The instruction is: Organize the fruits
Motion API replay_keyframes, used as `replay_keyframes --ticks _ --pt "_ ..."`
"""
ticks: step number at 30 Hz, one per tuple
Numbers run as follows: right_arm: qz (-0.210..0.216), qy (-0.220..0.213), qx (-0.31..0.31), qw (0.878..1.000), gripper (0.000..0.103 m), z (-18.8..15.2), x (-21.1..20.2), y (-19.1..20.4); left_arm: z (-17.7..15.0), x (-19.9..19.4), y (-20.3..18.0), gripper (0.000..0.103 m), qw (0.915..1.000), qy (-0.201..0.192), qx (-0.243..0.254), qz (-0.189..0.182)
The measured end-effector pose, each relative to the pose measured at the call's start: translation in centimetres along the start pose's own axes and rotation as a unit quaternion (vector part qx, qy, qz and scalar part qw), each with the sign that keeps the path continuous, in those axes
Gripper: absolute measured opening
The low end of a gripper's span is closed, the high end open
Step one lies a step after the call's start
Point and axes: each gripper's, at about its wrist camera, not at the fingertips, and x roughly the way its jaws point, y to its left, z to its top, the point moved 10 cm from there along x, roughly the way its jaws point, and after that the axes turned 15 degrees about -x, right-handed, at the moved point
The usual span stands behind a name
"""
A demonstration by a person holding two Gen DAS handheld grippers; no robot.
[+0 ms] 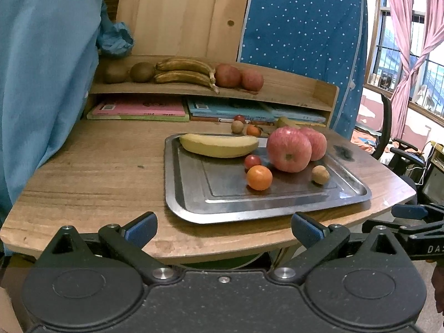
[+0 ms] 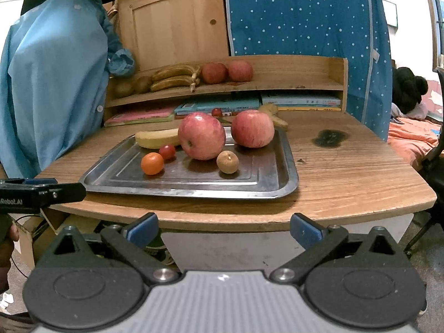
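Observation:
A steel tray (image 1: 194, 208) (image 2: 280, 186) lies on the wooden table. On it rest a yellow banana (image 1: 219, 145) (image 2: 155, 138), two red apples (image 1: 288, 149) (image 2: 201, 136), a cherry tomato (image 1: 252, 161) (image 2: 167, 151), an orange (image 1: 259, 177) (image 2: 152, 163) and a small brown fruit (image 1: 320, 174) (image 2: 227, 161). The second apple (image 2: 252, 129) stands at the tray's back. My left gripper (image 1: 224, 229) hangs open at the table's front edge, short of the tray. Just below and before the table edge, my right gripper (image 2: 224, 229) is open and empty.
A wooden shelf (image 1: 291, 88) (image 2: 291, 80) at the back carries kiwis (image 1: 142, 72), brown bananas (image 1: 184, 73) (image 2: 174, 77) and two apples (image 1: 238, 77) (image 2: 227, 71). Books lie under it. Small fruits (image 1: 237, 126) sit behind the tray. A blue garment (image 1: 47, 69) hangs at left.

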Motion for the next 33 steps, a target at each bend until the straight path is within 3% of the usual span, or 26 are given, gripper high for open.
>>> replay_keyframes --ticks 17,26,33 --pt "0.023 0.014 0.004 1.000 0.103 0.8 1.4 -0.1 1.8 1.2 -0.1 0.102 0.9999 0.007 0.002 0.010" --pt "0.035 -0.016 -0.035 0.999 0.103 4.0 1.0 -1.5 5.2 3.2 0.6 0.102 0.9994 -0.015 -0.015 0.026" --pt "0.039 -0.025 -0.065 0.997 0.103 7.3 3.3 -3.3 8.7 5.9 0.6 0.102 0.9988 -0.026 -0.011 0.041"
